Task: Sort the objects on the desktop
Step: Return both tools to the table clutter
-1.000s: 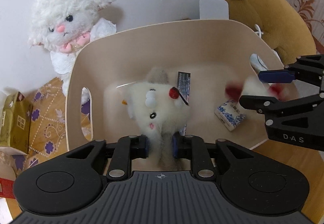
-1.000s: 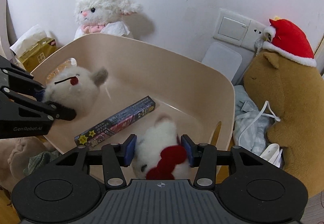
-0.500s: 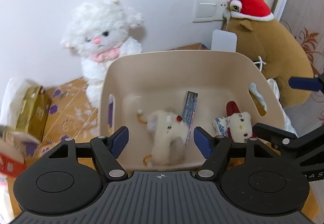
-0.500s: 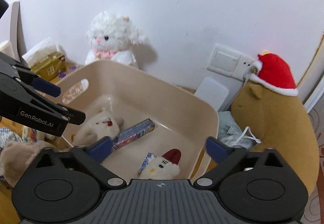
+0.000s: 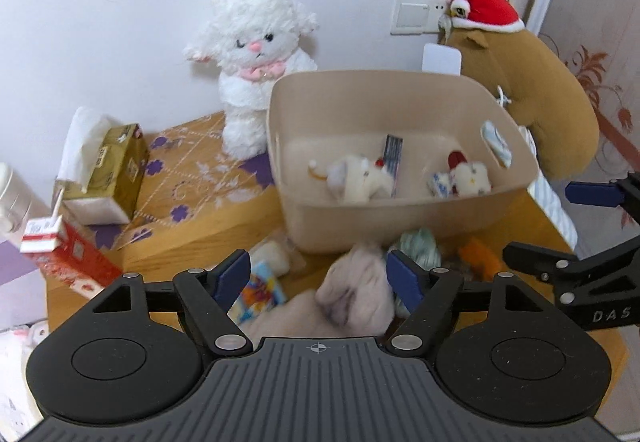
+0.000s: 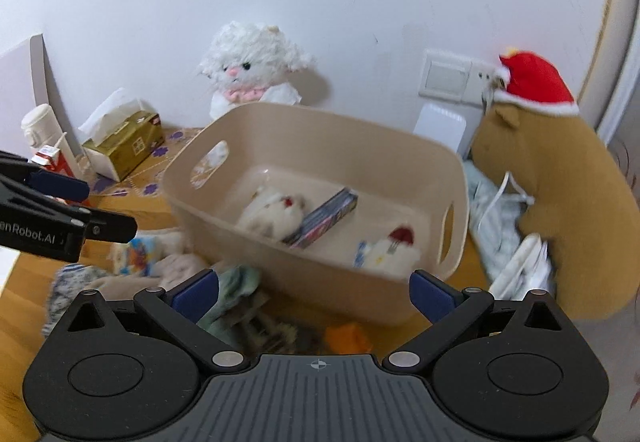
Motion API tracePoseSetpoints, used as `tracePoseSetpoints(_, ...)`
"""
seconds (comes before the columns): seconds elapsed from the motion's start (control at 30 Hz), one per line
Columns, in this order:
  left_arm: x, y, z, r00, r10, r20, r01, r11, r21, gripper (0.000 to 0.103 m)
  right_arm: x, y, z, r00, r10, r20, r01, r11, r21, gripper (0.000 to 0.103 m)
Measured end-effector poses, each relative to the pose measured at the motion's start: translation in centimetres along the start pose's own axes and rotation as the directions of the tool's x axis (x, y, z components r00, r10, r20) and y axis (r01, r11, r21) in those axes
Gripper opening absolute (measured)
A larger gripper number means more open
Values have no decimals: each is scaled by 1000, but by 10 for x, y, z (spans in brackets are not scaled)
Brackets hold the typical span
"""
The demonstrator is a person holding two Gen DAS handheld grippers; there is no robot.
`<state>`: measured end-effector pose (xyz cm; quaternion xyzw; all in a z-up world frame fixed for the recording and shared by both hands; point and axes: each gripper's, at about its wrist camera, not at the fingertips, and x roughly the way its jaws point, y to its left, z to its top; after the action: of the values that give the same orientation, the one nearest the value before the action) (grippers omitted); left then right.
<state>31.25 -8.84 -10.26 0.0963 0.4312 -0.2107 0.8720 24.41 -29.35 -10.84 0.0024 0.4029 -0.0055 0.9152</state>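
Observation:
A beige bin (image 5: 404, 220) (image 6: 256, 242) stands on the wooden desk. In it lie a white plush (image 5: 354, 178) (image 6: 272, 212), a dark printed box (image 5: 392, 158) (image 6: 324, 216), a small white plush with a red bow (image 5: 466, 174) (image 6: 394, 248) and a blue-white packet (image 5: 436, 184). My left gripper (image 5: 320, 276) is open and empty above a beige plush (image 5: 352, 294) in front of the bin. My right gripper (image 6: 314, 292) is open and empty, pulled back from the bin's near wall.
Loose things lie before the bin: a green cloth (image 6: 232, 292), an orange item (image 6: 346, 336), a colourful packet (image 5: 260, 292). A white lamb plush (image 5: 256, 58), a tissue box (image 5: 104, 174), a red carton (image 5: 60, 246) and a brown plush with a red hat (image 5: 532, 82) surround it.
Both grippers let go of their plush toys, which now lie in the bin, and opened. Both have pulled back and up away from the bin.

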Motion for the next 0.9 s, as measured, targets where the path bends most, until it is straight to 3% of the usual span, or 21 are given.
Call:
tracePoseSetpoints(0.4, -5, 50, -75, 999, -18, -40, 19, 1000, 23, 76, -11, 48, -49, 998, -13, -68, 19, 996, 91, 103)
tracePoseSetpoints(0.53, -10, 66, -98, 1000, -8, -2, 8, 1000, -2, 76, -6, 58, -64, 995, -9, -101, 21, 993, 119, 103)
tracePoseSetpoints(0.73, 0, 77, -117, 999, 14, -29, -14, 1000, 7, 76, 8, 67, -86, 988, -10, -154, 32, 989, 141, 103)
tracePoseSetpoints(0.9, 8, 90, -127, 998, 4, -70, -8, 999, -51, 76, 20, 74, -95, 979, -4, -206, 28, 993, 113, 103)
